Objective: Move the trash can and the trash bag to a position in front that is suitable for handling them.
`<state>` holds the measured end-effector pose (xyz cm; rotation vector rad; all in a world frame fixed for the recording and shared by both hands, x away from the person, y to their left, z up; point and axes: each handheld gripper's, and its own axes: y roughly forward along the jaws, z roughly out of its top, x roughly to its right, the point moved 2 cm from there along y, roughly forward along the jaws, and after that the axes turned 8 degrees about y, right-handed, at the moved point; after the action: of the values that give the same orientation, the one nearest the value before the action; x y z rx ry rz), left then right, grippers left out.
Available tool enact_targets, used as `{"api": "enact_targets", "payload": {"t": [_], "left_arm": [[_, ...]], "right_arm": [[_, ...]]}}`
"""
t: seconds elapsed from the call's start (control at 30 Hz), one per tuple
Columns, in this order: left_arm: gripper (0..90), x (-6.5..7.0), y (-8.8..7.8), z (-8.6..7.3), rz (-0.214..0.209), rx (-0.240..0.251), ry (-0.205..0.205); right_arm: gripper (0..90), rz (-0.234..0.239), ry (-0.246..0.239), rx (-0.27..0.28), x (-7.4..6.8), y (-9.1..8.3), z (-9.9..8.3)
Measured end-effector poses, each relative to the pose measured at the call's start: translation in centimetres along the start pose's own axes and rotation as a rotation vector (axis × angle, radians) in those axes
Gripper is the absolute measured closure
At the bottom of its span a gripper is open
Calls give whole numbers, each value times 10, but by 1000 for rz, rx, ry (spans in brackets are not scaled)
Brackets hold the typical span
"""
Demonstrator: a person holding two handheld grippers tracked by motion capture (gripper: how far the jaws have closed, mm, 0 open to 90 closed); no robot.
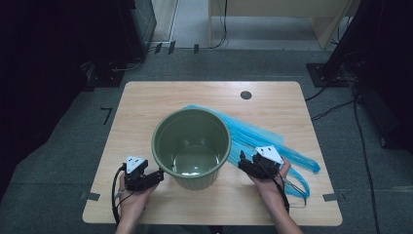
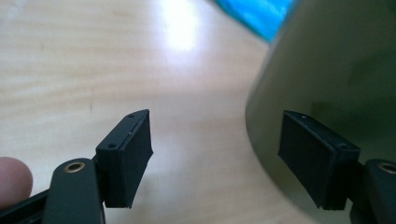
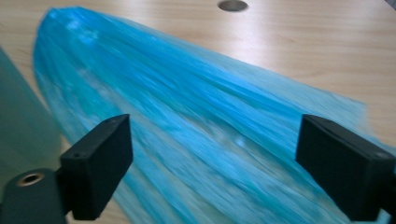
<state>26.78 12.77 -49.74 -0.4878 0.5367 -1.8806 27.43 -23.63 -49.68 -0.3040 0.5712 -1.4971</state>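
An olive green bucket (image 1: 191,111) stands upright and empty in the middle of the wooden table (image 1: 146,102). A flat blue plastic bag (image 1: 263,139) lies to its right, with its far end tucked behind the bucket. My left gripper (image 1: 157,176) sits low at the bucket's front left, jaws open. In the left gripper view its gripper (image 2: 222,156) has the bucket's wall (image 2: 336,70) behind the right pad and nothing pinched. My right gripper (image 1: 242,163) hovers over the bag beside the bucket. In the right gripper view its gripper (image 3: 210,168) stands open above the bag (image 3: 201,107).
A round cable hole (image 1: 246,95) is in the table's far side, also seen in the right gripper view (image 3: 232,5). Bare wood stretches left of the bucket. Grey carpet, cables and dark stands surround the table.
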Motion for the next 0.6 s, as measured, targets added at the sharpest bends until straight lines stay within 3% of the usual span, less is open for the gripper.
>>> {"api": "enact_targets", "payload": {"t": [0.1,0.13,0.2,0.23,0.33,0.37,0.47,0.6], "left_arm": [[277,0,2,5,-2,15,-14],[397,1,3,7,-22,37,-24],[488,3,4,8,-31,39,-19],[530,8,5,8,-36,48,5],[662,14,5,9,-34,58,16],[662,16,5,9,-52,57,19],[801,27,0,8,-76,57,43],[884,38,-3,5,-90,54,83]], "right_arm": [[148,30,-8,-1,-10,3,3],[223,70,-12,1,-19,5,5],[361,105,-24,23,-27,5,6],[410,127,-31,30,-32,5,6],[541,198,-41,41,-44,2,6],[541,198,-41,41,-44,2,6],[778,267,-44,46,-51,-1,3],[875,283,-51,51,-48,-6,1]]}}
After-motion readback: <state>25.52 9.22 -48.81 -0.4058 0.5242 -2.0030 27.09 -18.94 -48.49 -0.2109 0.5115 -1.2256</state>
